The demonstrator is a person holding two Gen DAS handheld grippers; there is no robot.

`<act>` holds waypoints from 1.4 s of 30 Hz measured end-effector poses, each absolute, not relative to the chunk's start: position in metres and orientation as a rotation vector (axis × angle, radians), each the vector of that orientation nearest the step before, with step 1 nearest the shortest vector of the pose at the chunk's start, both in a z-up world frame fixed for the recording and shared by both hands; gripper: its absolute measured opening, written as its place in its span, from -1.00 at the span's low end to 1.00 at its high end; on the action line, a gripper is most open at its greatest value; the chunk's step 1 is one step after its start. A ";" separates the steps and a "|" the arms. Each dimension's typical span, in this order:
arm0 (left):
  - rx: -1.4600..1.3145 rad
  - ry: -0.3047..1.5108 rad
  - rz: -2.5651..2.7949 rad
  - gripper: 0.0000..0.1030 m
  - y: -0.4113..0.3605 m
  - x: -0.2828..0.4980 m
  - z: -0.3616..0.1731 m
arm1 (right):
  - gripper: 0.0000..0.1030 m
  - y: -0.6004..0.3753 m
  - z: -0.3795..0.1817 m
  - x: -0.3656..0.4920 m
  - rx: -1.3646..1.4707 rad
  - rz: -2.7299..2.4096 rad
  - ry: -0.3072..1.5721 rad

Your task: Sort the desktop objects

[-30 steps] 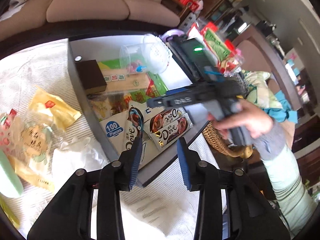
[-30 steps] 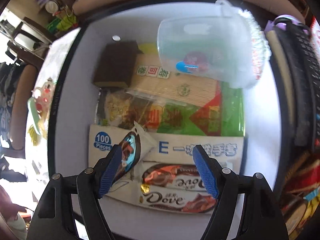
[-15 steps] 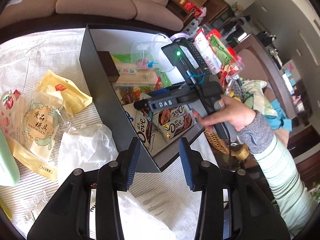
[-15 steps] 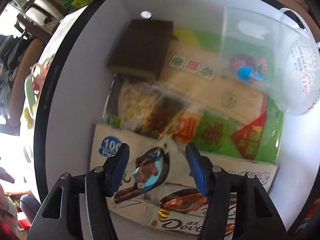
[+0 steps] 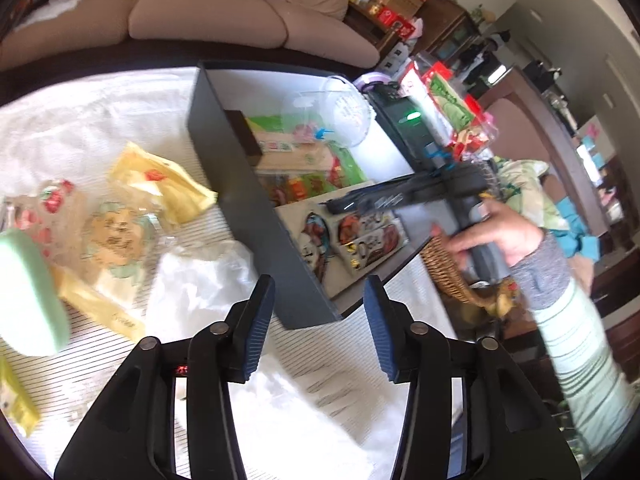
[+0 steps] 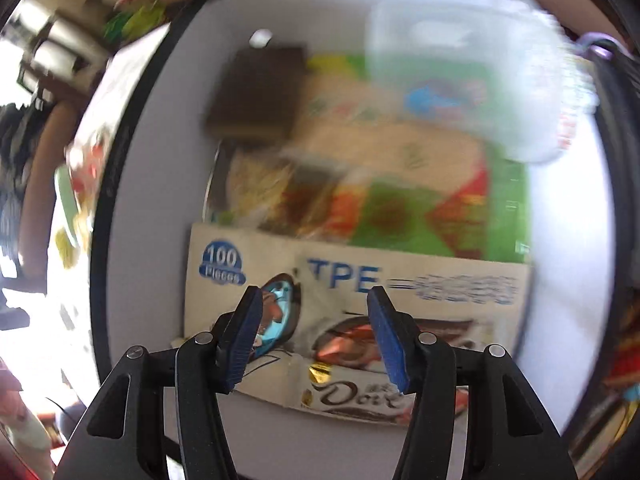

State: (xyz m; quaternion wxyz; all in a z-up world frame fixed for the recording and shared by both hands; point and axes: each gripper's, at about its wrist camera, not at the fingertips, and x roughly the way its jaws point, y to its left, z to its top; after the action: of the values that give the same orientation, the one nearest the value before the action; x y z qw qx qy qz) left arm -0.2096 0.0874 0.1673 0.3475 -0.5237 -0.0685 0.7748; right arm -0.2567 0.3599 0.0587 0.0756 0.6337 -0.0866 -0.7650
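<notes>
Two grippers out, both empty. Left to right across the left wrist view: loose packets still on the striped cloth, namely a pale green pad (image 5: 28, 292), a clear printed bag (image 5: 108, 240), a yellow packet (image 5: 160, 184) and a white plastic bag (image 5: 200, 276). Then the dark-walled sorting box (image 5: 256, 216), and past it my right gripper (image 5: 340, 205) reaching in over the box.

My left gripper (image 5: 318, 320) hangs above the cloth, jaws part open and just now widening, nothing between them. The white bag lies just ahead and to its left, the yellow packet farther off the same way. My judgement: these are the left hand's to take, being on its side of the box wall.

My right gripper (image 6: 314, 334) points steeply down into the box, jaws half apart, having just narrowed, pads touching nothing. Under it lie a teal-ended chocolate wrapper (image 6: 276, 312) by the left pad and a Dove bar (image 6: 360, 394) lying crosswise, both resting on a flat white TPE pack (image 6: 400, 276). View blurred.
</notes>
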 end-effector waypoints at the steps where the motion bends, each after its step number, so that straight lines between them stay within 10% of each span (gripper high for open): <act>1: -1.353 -0.175 2.035 0.00 0.078 -0.207 0.170 | 0.13 0.364 0.068 -0.252 1.870 -2.319 -0.290; 9: -1.351 -0.222 2.243 1.00 -0.011 -0.182 0.174 | 0.62 0.320 0.150 -0.226 1.622 -2.362 -0.306; 13: -1.366 -0.181 2.371 1.00 -0.036 -0.163 0.175 | 1.00 0.259 0.163 -0.214 1.545 -2.372 -0.251; 42: -1.391 -0.466 2.793 1.00 -0.196 -0.140 0.130 | 1.00 -0.011 0.128 -0.219 1.439 -2.385 0.023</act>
State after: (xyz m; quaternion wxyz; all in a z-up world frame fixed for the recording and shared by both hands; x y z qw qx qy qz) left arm -0.1400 -0.1957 0.1303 -0.0067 -0.4409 -0.1477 0.8853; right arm -0.2192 -0.0109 0.1280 0.1771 0.5086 0.0082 -0.8426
